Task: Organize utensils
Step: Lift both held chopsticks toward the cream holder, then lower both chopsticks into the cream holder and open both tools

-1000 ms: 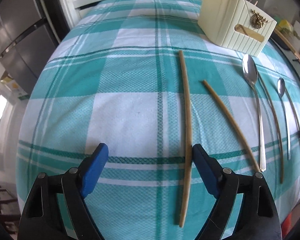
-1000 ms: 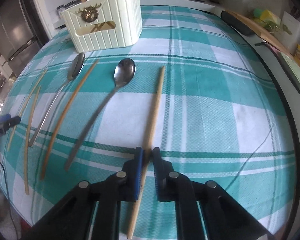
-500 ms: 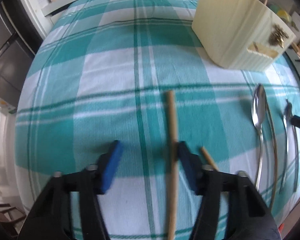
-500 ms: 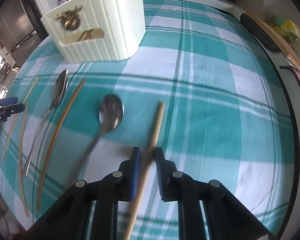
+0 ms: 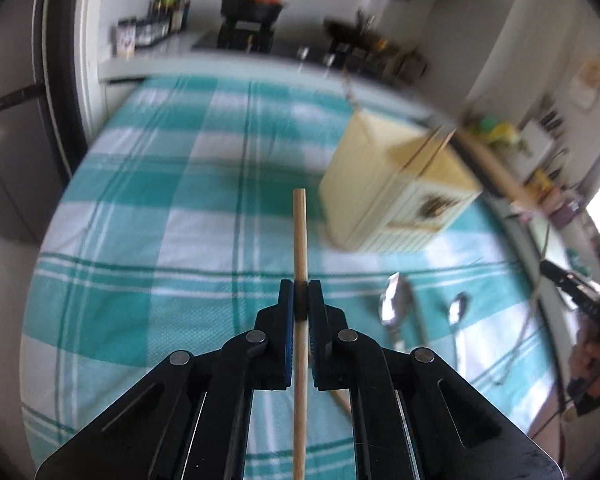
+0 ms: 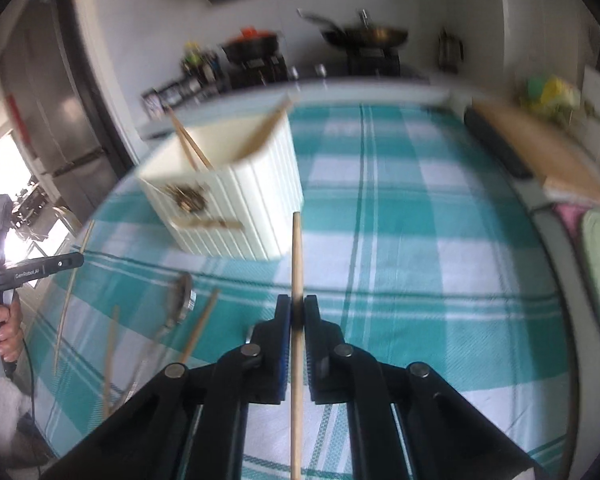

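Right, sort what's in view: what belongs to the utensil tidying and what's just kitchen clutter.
Belongs to the job:
- chopstick clamped in the left tongs
- chopstick clamped in the right tongs
- cream utensil holder
- spoons and loose chopsticks on the checked cloth

Just lying about:
- black pot
- wok
- fridge

We are in a home kitchen: a dark steel fridge (image 6: 56,120), black pans on a stove (image 6: 364,36), and a teal-checked tablecloth (image 6: 420,240).

Both wrist views angled down over checked tablecloth (image 5: 140,208); share cream holder (image 6: 236,200).
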